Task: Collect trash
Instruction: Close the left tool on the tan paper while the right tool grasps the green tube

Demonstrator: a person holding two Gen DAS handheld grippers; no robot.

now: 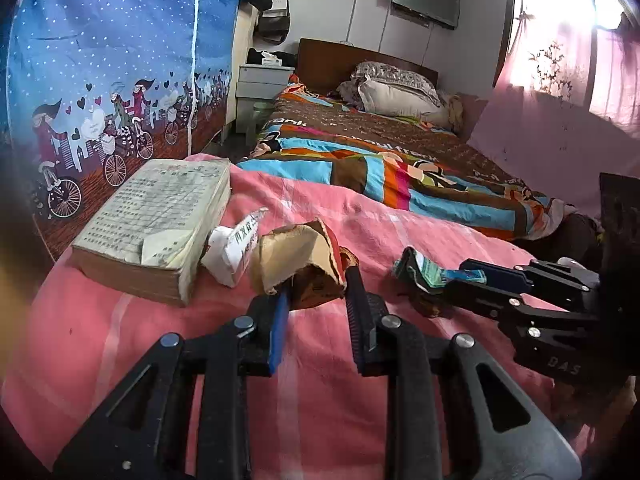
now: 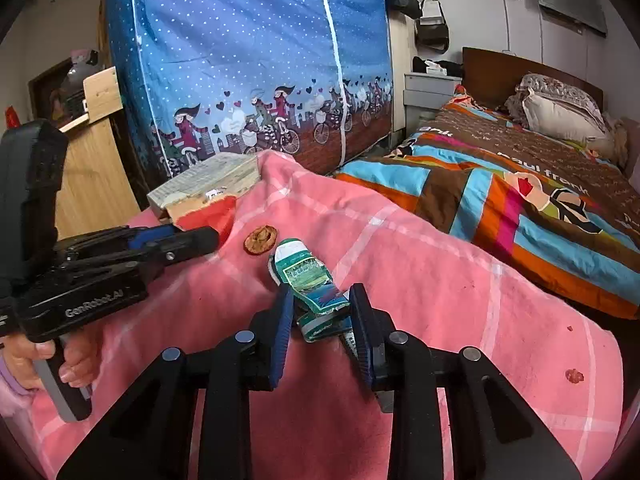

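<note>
Left gripper (image 1: pixel 318 280) pinches crumpled brown paper (image 1: pixel 300 264); right gripper (image 2: pixel 322 312) apparently clamps the green wrapper (image 2: pixel 310 280). Bedspread (image 2: pixel 560 176) reads "paul frank".

On the pink blanket (image 1: pixel 360 216) beside the one thick old book (image 1: pixel 156 220): one crumpled white paper wrapper (image 1: pixel 230 250), one torn brown cardboard scrap (image 1: pixel 298 260), one crushed green carton (image 2: pixel 306 276), one round brown peel (image 2: pixel 260 239). Two hand-held grippers. Three bags (image 1: pixel 272 8) hang beyond the book.
</note>
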